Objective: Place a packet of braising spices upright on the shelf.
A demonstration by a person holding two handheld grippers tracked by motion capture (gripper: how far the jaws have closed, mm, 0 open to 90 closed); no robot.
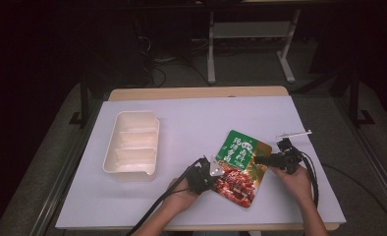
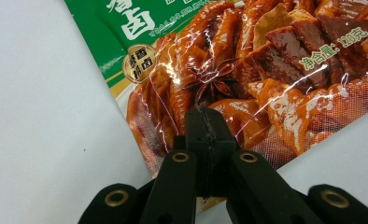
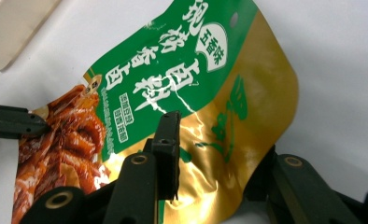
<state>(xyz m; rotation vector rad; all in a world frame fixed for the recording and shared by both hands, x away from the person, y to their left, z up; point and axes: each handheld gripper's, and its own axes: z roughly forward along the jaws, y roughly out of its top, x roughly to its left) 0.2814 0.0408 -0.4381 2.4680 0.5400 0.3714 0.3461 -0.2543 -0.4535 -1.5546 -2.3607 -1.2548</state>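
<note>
A sauce pouch (image 1: 241, 164), green at the top, gold at one side and printed with red braised meat, lies right of the table's middle. My left gripper (image 1: 215, 173) is shut on its lower left edge; in the left gripper view the jaws meet at the left gripper's tips (image 2: 205, 116) over the meat picture of the pouch (image 2: 266, 60). My right gripper (image 1: 258, 160) is at the pouch's right side. Its jaws stand apart at the right gripper's tips (image 3: 217, 140), straddling the gold edge of the pouch (image 3: 247, 93), one jaw on top and the other partly hidden behind it.
A cream plastic tray (image 1: 109, 152) with dividers sits at the left of the white table cover (image 1: 191, 118), and its corner (image 3: 14, 28) shows in the right gripper view. A thin white bar (image 1: 293, 133) lies beyond the right hand. Cables trail off the front edge.
</note>
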